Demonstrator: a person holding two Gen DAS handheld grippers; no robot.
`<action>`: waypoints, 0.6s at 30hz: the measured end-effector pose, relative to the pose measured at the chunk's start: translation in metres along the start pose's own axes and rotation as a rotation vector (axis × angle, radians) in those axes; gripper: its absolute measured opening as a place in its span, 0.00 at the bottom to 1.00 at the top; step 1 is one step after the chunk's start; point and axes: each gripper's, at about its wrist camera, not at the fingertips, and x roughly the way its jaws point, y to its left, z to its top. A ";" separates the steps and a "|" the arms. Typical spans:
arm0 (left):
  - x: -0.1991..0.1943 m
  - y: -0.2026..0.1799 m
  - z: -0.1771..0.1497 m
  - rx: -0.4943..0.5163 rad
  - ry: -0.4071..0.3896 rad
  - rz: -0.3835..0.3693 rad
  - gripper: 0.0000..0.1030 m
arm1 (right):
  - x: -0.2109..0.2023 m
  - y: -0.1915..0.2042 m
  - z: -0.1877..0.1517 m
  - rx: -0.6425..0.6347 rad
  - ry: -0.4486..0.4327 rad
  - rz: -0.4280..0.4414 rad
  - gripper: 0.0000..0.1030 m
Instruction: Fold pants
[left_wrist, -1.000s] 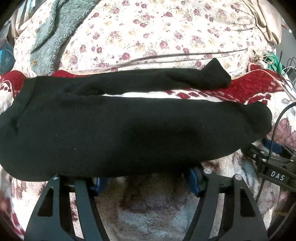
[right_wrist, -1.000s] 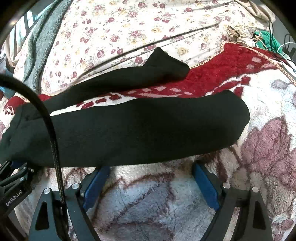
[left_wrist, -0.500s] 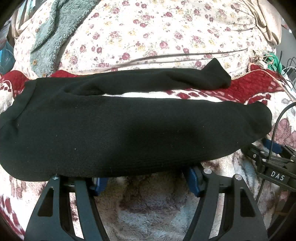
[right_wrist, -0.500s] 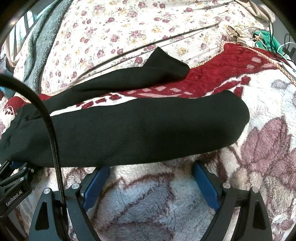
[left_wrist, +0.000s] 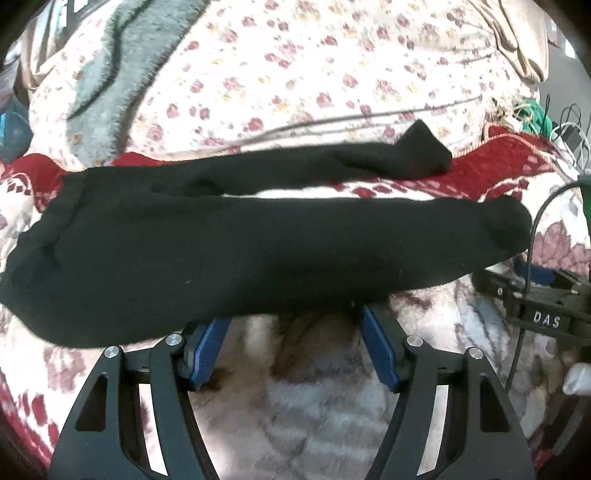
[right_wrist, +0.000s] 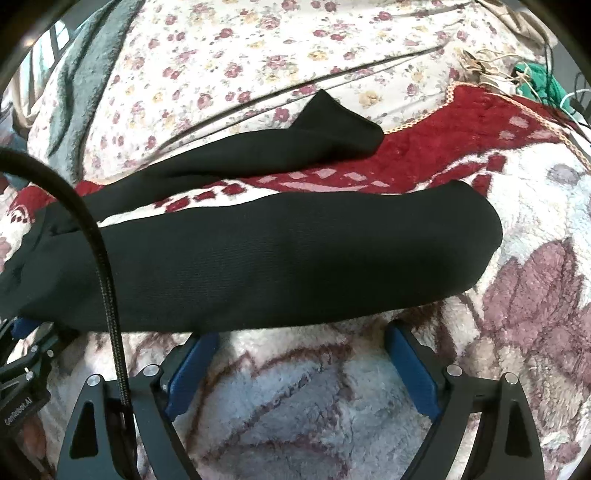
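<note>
Left gripper: black frame, blue pads, fingers spread wide; tips at, and partly hidden under, the near edge of the pants; nothing seen pinched between them.

Right gripper: same build, fingers likewise spread; tips just short of the near hem edge, holding nothing. A black cable crosses its view at the left.

Pants: black, soft knit, lying across a plush patterned blanket. Waistband toward the left. Near leg flat and full-length, cuff at right. Far leg narrower and angled away, its cuff turned up on the red band of the blanket. A strip of blanket shows between the two legs, so they lie apart.

Beyond: floral quilt, grey fleece at upper left, tangle of cords at upper right.

Step in hand, as judged: approach to the first grasp; no fold made yet.

Next move calls for: both sets of fingers to close on the near leg's long edge, one toward the waist, one toward the cuff, then a level lift carrying it over the far leg. The far cuff probably needs flattening, or the edges will not meet.
</note>
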 end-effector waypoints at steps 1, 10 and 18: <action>-0.004 0.002 0.000 -0.004 -0.002 -0.002 0.67 | -0.005 0.003 -0.001 -0.010 0.001 0.012 0.81; -0.050 0.035 -0.006 -0.027 -0.114 0.096 0.67 | -0.064 0.072 -0.018 -0.140 -0.143 0.144 0.75; -0.068 0.086 -0.007 -0.085 -0.123 0.139 0.67 | -0.062 0.102 -0.014 -0.127 -0.137 0.222 0.75</action>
